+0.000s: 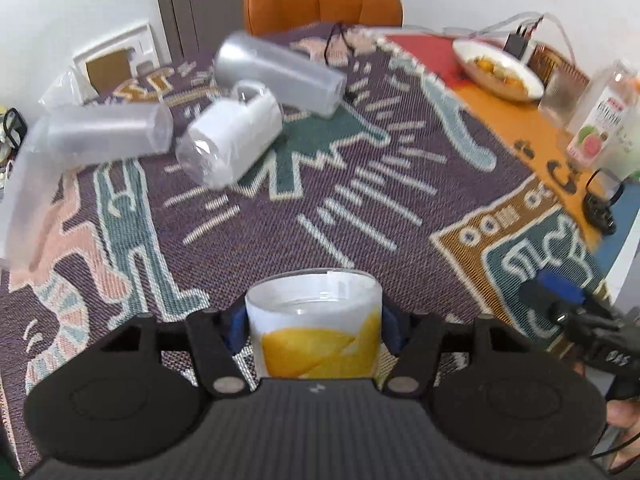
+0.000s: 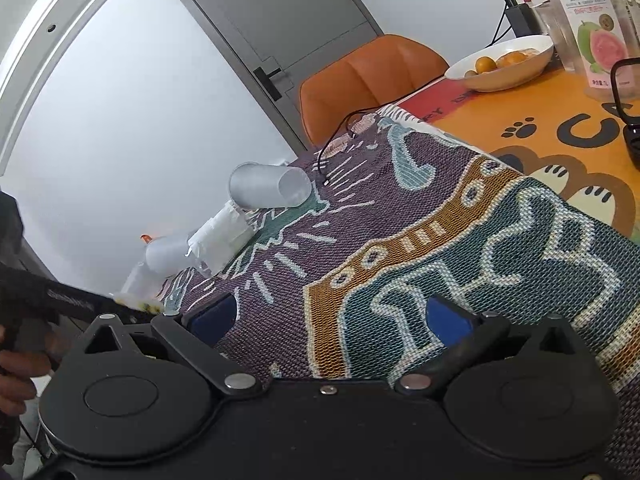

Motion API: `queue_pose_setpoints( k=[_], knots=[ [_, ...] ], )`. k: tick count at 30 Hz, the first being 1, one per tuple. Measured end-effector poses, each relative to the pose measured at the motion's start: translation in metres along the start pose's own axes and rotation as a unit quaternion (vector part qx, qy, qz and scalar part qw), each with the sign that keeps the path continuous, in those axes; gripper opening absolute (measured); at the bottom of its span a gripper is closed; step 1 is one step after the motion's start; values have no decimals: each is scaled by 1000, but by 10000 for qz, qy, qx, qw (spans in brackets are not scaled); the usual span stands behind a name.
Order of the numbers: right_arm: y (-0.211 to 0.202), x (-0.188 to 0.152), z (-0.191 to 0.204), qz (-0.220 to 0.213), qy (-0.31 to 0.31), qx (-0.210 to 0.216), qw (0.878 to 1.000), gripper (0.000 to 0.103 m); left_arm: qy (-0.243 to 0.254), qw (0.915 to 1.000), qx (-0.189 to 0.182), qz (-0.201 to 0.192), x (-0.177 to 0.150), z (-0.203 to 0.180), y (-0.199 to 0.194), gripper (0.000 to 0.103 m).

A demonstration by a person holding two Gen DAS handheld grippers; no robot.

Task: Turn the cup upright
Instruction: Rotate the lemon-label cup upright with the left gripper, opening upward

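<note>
The cup (image 1: 316, 320) (yellow-printed) is clamped between the pads of the left gripper (image 1: 314, 326), at 6 o'clock in the left wrist view, just above the cloth (image 1: 360, 208). Its long axis is judged to run near vertical; whether the rim or the base is uppermost cannot be told.

The right gripper (image 2: 336, 316) is spread wide and holds nothing, low over the cloth at 6 o'clock in its own view.

Three further cups (image 1: 240, 136) lie on their sides at 10 to 11 o'clock, well apart from both tools. The left is judged the nearer.
</note>
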State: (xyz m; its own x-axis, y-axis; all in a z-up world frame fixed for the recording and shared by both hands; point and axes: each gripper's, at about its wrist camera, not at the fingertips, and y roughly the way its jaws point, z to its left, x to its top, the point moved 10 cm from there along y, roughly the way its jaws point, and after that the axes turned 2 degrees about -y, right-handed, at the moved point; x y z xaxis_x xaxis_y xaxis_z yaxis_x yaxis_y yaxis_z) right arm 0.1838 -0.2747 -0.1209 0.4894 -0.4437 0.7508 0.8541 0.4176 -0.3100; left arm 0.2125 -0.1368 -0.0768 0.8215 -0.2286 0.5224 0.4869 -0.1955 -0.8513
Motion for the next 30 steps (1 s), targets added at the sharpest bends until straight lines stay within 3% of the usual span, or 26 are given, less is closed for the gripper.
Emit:
queue_pose_setpoints(
  k=[14, 30],
  knots=[
    [-3, 1, 29, 6, -287, 110, 9995, 103, -206, 9904, 21, -1365, 6, 14, -68, 61],
    [3, -9, 66, 190, -697, 81, 9974, 103, -277, 9899, -27, -1393, -22, 35, -73, 61]
  ],
)
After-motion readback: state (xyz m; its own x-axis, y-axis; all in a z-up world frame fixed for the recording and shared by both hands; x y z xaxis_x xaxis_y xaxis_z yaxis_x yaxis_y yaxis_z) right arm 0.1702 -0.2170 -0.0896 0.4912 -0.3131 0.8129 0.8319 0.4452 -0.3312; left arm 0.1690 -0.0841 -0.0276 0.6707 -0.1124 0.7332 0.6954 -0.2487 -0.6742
